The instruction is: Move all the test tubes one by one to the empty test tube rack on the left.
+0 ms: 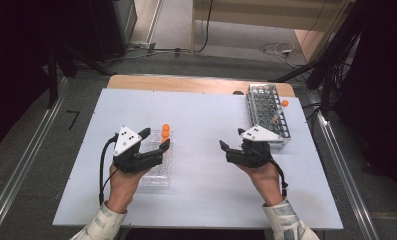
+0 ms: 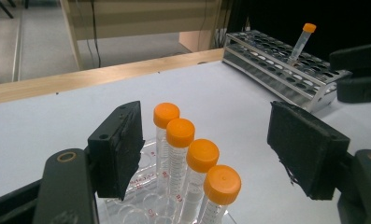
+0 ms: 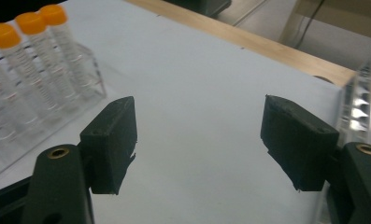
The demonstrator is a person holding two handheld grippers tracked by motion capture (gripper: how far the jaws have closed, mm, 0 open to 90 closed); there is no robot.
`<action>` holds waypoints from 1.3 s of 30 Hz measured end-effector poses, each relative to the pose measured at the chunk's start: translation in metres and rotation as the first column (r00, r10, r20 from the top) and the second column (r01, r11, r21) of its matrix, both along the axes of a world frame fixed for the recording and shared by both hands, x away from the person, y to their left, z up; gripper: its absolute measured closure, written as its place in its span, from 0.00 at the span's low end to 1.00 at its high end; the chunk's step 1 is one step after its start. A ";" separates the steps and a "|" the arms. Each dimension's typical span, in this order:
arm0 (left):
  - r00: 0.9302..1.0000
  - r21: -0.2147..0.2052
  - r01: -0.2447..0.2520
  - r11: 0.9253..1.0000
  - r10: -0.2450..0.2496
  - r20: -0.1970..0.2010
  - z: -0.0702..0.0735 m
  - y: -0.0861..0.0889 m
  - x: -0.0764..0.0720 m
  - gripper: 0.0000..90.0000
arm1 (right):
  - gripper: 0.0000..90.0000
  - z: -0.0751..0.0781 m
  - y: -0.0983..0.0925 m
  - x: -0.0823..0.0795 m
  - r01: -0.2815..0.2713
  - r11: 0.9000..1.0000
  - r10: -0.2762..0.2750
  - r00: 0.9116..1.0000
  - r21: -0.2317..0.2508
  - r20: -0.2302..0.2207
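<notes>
A clear plastic rack [image 1: 156, 172] lies at the left of the white table top [image 1: 201, 200]. It holds a row of several orange-capped tubes [image 2: 192, 156], all upright. My left gripper [image 1: 156, 138] hovers over this rack, open, its jaws [image 2: 204, 135] standing on either side of the row without touching it. At the back right a metal rack [image 1: 268, 115] holds one orange-capped tube [image 1: 284, 103], which leans a little [image 2: 301, 42]. My right gripper [image 1: 232, 139] is open over bare table between the two racks, and nothing lies between its jaws [image 3: 199, 126].
A bare wooden strip [image 1: 186, 82] runs along the table's far edge, with floor and cables beyond it. In the right gripper view the tubes [image 3: 31, 28] stand at the left and the metal rack [image 3: 360, 107] at the right. The right gripper [image 2: 360, 74] shows in the left gripper view.
</notes>
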State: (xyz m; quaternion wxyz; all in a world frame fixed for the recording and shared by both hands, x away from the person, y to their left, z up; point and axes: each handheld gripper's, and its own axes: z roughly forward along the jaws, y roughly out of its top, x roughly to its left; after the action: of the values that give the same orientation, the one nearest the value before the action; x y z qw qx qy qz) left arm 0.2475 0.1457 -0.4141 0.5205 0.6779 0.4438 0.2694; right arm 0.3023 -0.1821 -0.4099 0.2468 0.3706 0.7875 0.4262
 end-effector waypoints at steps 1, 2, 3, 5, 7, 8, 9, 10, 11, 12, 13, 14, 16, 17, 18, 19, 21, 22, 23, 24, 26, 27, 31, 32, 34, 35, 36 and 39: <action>1.000 0.000 0.000 1.000 0.000 0.000 0.000 0.000 0.000 0.29 | 0.29 0.002 -0.005 0.002 0.017 1.000 -0.017 1.000 0.000 0.003; 1.000 0.002 -0.001 1.000 0.001 0.003 0.001 0.000 0.000 0.29 | 0.29 0.003 -0.010 0.004 0.035 0.999 -0.035 0.999 0.000 0.005; 1.000 -0.001 -0.002 1.000 0.002 0.006 0.001 -0.001 0.000 0.30 | 0.29 0.005 -0.016 0.005 0.051 0.999 -0.051 0.999 -0.002 0.007; 1.000 -0.004 -0.002 1.000 0.002 0.009 0.001 -0.001 0.000 0.29 | 0.29 0.008 -0.027 0.009 0.091 0.996 -0.091 0.996 -0.009 0.014; 1.000 -0.005 -0.003 1.000 0.003 0.009 0.001 -0.001 0.000 0.29 | 0.29 0.011 -0.035 0.012 0.116 0.993 -0.116 0.993 -0.021 0.021; 1.000 -0.004 -0.003 1.000 0.003 0.010 0.001 0.000 0.000 0.29 | 0.29 0.012 -0.039 0.014 0.130 0.991 -0.129 0.991 -0.031 0.027; 1.000 -0.004 -0.003 1.000 0.003 0.009 0.001 0.000 0.000 0.29 | 0.29 0.013 -0.043 0.016 0.149 0.988 -0.148 0.989 -0.040 0.030; 1.000 -0.005 -0.005 1.000 0.005 0.008 0.002 0.000 0.000 0.29 | 0.29 0.014 -0.046 0.018 0.158 0.986 -0.156 0.987 -0.045 0.032; 1.000 -0.007 -0.004 1.000 0.005 0.008 0.002 0.001 0.000 0.29 | 0.29 0.014 -0.052 0.020 0.177 0.983 -0.176 0.984 -0.046 0.034; 1.000 -0.009 -0.007 1.000 0.007 0.014 0.002 0.001 0.000 0.29 | 0.29 0.015 -0.055 0.022 0.188 0.981 -0.187 0.982 -0.044 0.034; 1.000 -0.009 -0.007 1.000 0.007 0.014 0.002 0.002 0.000 0.29 | 0.29 0.016 -0.061 0.025 0.207 0.977 -0.205 0.978 -0.042 0.039; 1.000 -0.011 -0.008 1.000 0.008 0.014 0.002 0.002 0.000 0.29 | 0.29 0.016 -0.064 0.026 0.218 0.975 -0.216 0.976 -0.039 0.042; 1.000 -0.010 -0.011 1.000 0.011 0.014 0.002 0.002 0.000 0.29 | 0.29 0.017 -0.073 0.031 0.248 0.968 -0.247 0.968 -0.023 0.038; 1.000 -0.010 -0.011 1.000 0.011 0.014 0.002 0.002 0.000 0.29 | 0.30 0.016 -0.079 0.033 0.267 0.963 -0.266 0.963 -0.018 0.043; 1.000 -0.010 -0.011 1.000 0.011 0.014 0.002 0.002 0.000 0.29 | 0.30 0.016 -0.082 0.035 0.280 0.960 -0.279 0.959 -0.015 0.043; 1.000 -0.011 -0.011 1.000 0.011 0.015 0.002 0.002 0.000 0.29 | 0.30 0.015 -0.086 0.038 0.293 0.956 -0.292 0.955 -0.011 0.041; 1.000 -0.010 -0.011 1.000 0.011 0.014 0.002 0.002 0.000 0.29 | 0.30 0.014 -0.093 0.042 0.323 0.946 -0.323 0.946 -0.005 0.042; 1.000 -0.009 -0.009 1.000 0.009 0.013 0.002 0.002 0.000 0.29 | 0.30 0.013 -0.096 0.044 0.336 0.942 -0.336 0.941 0.000 0.044; 1.000 -0.009 -0.008 1.000 0.008 0.012 0.002 0.001 0.000 0.29 | 0.30 0.011 -0.100 0.048 0.352 0.936 -0.352 0.935 0.004 0.042; 1.000 -0.009 -0.008 1.000 0.008 0.012 0.002 0.001 0.000 0.29 | 0.30 0.010 -0.103 0.050 0.368 0.930 -0.368 0.929 0.011 0.042; 1.000 -0.009 -0.007 1.000 0.007 0.013 0.002 0.001 0.000 0.30 | 0.31 0.007 -0.109 0.055 0.394 0.918 -0.395 0.918 0.028 0.036; 1.000 -0.009 -0.007 1.000 0.007 0.012 0.002 0.001 0.000 0.29 | 0.31 0.005 -0.112 0.058 0.403 0.915 -0.404 0.914 0.032 0.036; 1.000 -0.010 -0.007 1.000 0.007 0.010 0.002 0.001 0.000 0.29 | 0.33 -0.004 -0.118 0.069 0.434 0.901 -0.435 0.899 0.028 0.045; 1.000 -0.010 -0.007 1.000 0.007 0.010 0.002 0.001 0.000 0.30 | 0.33 -0.006 -0.118 0.072 0.436 0.899 -0.437 0.899 0.027 0.042; 1.000 -0.006 -0.003 1.000 0.003 0.008 0.001 0.001 0.000 0.30 | 0.35 -0.009 -0.120 0.076 0.445 0.895 -0.446 0.894 0.031 0.042; 1.000 -0.004 -0.004 1.000 0.004 0.007 0.001 0.000 0.000 0.30 | 0.36 -0.010 -0.120 0.079 0.448 0.893 -0.449 0.892 0.033 0.045; 1.000 -0.005 -0.003 1.000 0.003 0.008 0.001 0.000 0.000 0.30 | 0.37 -0.011 -0.121 0.081 0.449 0.893 -0.450 0.892 0.037 0.043; 1.000 -0.005 -0.004 1.000 0.004 0.009 0.001 0.000 0.000 0.30 | 0.38 -0.015 -0.124 0.087 0.451 0.891 -0.453 0.891 0.047 0.035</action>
State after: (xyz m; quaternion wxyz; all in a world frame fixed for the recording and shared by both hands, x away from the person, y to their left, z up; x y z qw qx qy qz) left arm 0.2476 0.1458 -0.4126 0.5236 0.6746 0.4435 0.2722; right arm 0.3895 -0.3062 -0.4252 0.3497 0.5384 0.6659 0.3801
